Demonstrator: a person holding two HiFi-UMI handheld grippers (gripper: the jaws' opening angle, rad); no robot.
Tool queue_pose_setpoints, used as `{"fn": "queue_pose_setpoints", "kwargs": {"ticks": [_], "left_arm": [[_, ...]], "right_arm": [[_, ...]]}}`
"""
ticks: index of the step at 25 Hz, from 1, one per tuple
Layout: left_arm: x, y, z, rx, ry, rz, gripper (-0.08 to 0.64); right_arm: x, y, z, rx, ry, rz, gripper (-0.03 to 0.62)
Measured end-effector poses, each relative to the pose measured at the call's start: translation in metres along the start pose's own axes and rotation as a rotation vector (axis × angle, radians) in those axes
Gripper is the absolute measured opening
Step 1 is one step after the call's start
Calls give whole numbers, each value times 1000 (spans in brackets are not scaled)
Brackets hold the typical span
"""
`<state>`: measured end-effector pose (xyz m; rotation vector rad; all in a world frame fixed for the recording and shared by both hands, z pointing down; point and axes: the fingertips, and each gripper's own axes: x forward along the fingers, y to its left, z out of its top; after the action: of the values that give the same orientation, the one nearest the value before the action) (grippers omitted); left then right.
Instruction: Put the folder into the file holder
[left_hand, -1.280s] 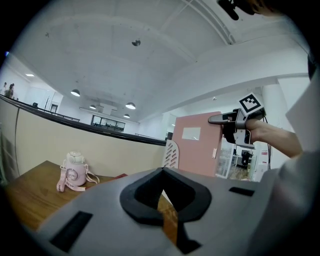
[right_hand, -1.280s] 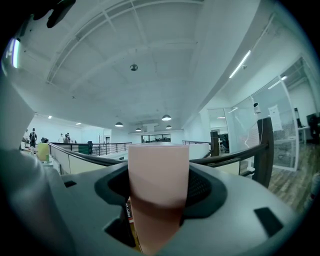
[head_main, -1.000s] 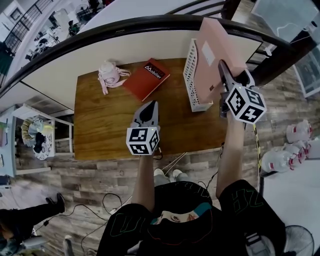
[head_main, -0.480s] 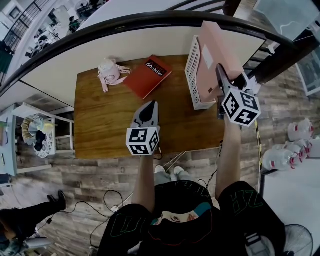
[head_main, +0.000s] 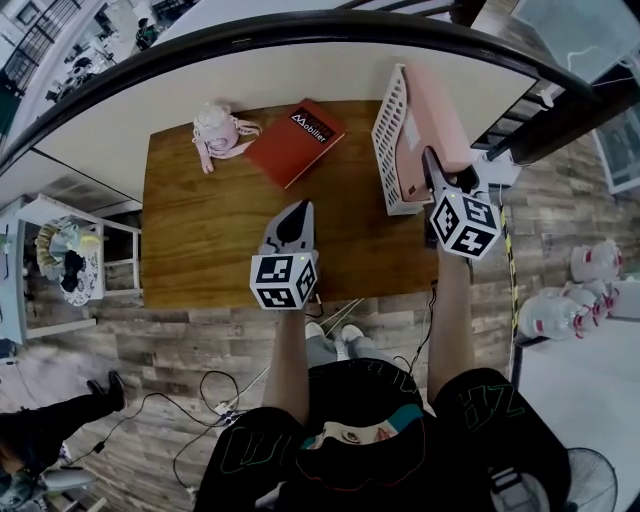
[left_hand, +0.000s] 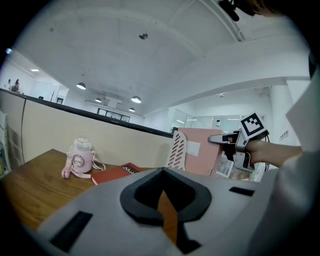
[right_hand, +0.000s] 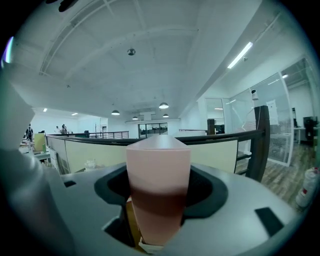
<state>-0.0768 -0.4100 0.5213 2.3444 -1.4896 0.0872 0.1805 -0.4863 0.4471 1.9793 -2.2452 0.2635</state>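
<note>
Folder (head_main: 440, 110) stands in file holder (head_main: 388, 120), table's (head_main: 200, 240) right end; book (head_main: 293, 142) left of holder; bottle (head_main: 215, 128) beyond book.

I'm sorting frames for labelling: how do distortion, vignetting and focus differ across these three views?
Head view: heavy fisheye bows the dark rail into an arc; the table is evenly lit and sharp. Left gripper view: black round vignette, the left claw is soft, the folder beyond is clear. Right gripper view: same vignette with a bluish fringe; the folder in the right claw looks soft.
</note>
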Motion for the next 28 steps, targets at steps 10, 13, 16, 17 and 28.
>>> {"fn": "queue_pose_setpoints", "kwargs": {"ticks": [10,13,16,17,28], "left_arm": [[-5,2,-10,-42,-12,15,-3],[-7,2,-8,-47,-25,16,-3],[-10,2,-4,-53,-39,17,-3],[-11,2,-3,-55,-44,18,-3],[-32,-3,-2,-70,-77,31,-3]], "right_arm": [[1,9,-18,9,17,22,293],[-5,7,-19,-7,44,-1,293],[-15,8,-20,0,54,-10,293],[-19,9,-20,3,55,-11,293],[-68,21,-27,16,38,13,206]]}}
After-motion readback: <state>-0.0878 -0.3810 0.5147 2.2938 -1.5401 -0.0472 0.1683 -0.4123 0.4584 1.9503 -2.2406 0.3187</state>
